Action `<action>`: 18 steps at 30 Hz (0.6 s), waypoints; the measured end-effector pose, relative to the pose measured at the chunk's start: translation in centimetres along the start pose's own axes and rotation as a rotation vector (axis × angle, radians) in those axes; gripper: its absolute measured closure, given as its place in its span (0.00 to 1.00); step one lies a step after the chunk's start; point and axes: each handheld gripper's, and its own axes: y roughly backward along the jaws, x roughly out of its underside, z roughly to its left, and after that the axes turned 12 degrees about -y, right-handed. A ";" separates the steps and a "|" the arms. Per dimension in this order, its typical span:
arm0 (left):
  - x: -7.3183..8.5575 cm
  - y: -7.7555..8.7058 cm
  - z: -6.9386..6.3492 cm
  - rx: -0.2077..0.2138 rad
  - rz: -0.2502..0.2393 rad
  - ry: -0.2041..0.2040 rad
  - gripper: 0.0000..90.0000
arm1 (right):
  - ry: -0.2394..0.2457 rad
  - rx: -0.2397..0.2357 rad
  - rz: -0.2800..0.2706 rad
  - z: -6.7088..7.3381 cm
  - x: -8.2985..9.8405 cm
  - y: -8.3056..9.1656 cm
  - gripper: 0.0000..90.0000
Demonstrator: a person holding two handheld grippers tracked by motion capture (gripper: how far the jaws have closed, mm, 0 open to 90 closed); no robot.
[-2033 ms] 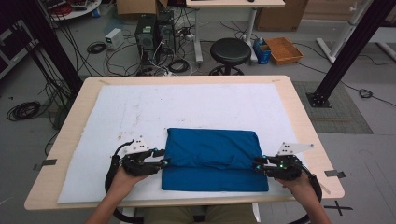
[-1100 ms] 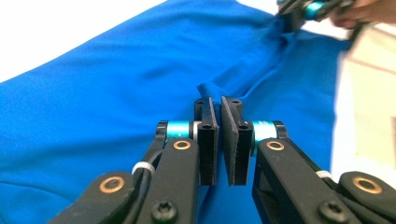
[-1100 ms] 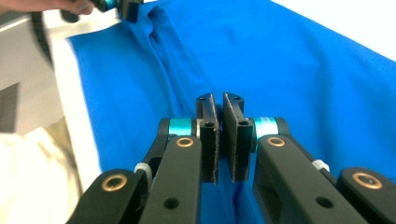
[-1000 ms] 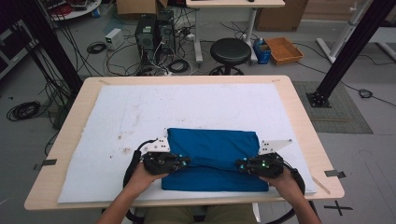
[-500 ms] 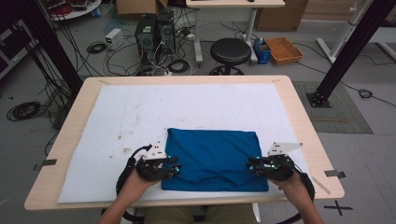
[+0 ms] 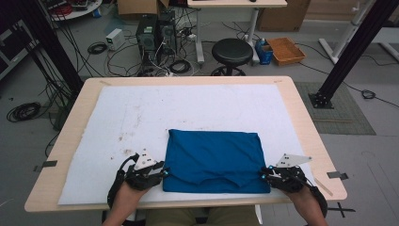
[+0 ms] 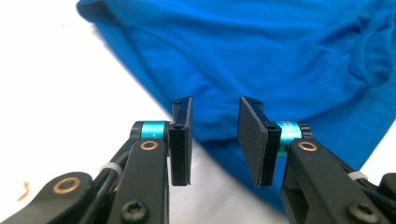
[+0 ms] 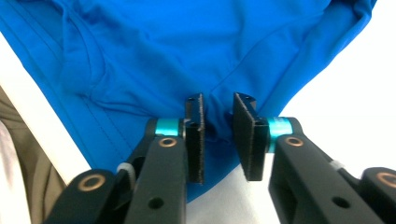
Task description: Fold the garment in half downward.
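In the high view, the folded blue cloth (image 6: 214,161) lies on the white mat (image 6: 141,117) near the table's (image 6: 301,117) front edge, with the left gripper (image 6: 162,173) at its front left corner and the right gripper (image 6: 264,175) at its front right corner. In the left gripper view, the jaws, which have just eased together a little, stand apart and released, the cloth's edge (image 7: 280,60) lying beyond the gap untouched. In the right gripper view, the jaws have just been closing yet remain parted, not gripping the cloth (image 8: 187,51) past them.
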 end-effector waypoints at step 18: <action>-0.6 -1.3 -1.2 0.031 -0.021 -0.043 0.79 | 0.016 -0.006 -0.009 0.3 -0.2 -0.5 0.88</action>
